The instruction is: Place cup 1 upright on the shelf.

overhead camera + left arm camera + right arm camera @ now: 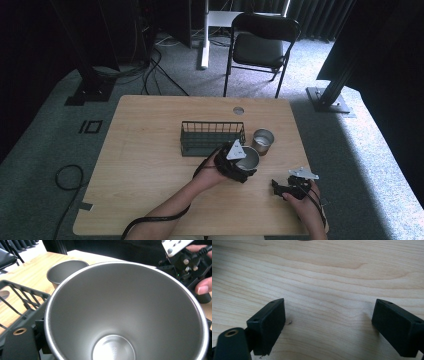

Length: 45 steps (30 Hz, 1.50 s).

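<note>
Wooden table (pixel 150 150) on grey carpet (pixel 50 135)

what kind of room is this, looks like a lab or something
Probably a lab or recording studio rather than a home: dark curtains hang along the back, black metal stands flank the wooden table, cables trail over grey carpet, and a folding chair stands behind.

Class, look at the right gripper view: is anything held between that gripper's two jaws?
No. The right gripper has its jaws spread wide apart, with bare wooden table between them.
</note>
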### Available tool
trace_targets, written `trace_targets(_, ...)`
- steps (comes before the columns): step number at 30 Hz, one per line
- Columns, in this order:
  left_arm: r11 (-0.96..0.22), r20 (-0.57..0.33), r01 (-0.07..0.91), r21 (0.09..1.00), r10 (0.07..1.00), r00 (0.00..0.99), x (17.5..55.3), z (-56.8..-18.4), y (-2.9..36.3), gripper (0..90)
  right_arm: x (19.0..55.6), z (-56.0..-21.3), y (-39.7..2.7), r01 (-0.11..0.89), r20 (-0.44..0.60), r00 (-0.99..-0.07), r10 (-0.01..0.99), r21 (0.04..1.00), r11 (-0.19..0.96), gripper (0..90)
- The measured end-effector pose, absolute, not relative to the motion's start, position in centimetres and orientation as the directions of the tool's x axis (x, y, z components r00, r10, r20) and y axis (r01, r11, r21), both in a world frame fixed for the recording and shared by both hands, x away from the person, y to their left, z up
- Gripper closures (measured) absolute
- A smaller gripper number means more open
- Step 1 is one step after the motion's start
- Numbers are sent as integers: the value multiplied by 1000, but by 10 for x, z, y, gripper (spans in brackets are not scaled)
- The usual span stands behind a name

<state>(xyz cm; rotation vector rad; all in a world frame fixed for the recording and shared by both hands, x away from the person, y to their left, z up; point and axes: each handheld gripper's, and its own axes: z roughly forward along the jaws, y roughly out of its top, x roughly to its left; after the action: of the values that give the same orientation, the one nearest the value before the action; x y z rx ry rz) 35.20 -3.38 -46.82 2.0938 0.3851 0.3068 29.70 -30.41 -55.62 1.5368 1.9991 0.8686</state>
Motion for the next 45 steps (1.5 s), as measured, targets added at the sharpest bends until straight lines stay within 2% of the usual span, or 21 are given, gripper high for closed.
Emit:
trace_targets(13, -451, 39, 159, 878, 399, 916, 350, -441, -18, 142, 297, -556, -304, 667, 12, -262, 965, 725, 172, 114)
trace_targets(21, -442, 59, 145, 885, 415, 908, 351, -427, -10, 142, 297, -556, -304, 667, 12, -262, 965, 725, 172, 114)
trace_targets(27, -411, 47, 160, 897, 451, 891, 357, -417, -3, 142, 297, -556, -304, 667, 12, -261, 965, 725, 172, 114)
trace_targets(43, -371, 109, 171, 913, 626, 772, 373, -399, 35, 142, 297, -556, -304, 667, 11, -262, 965, 725, 173, 114)
trace_targets(45, -371, 109, 171, 913, 626, 772, 373, -399, 35, 142, 297, -556, -304, 667, 12, -262, 965, 725, 172, 114)
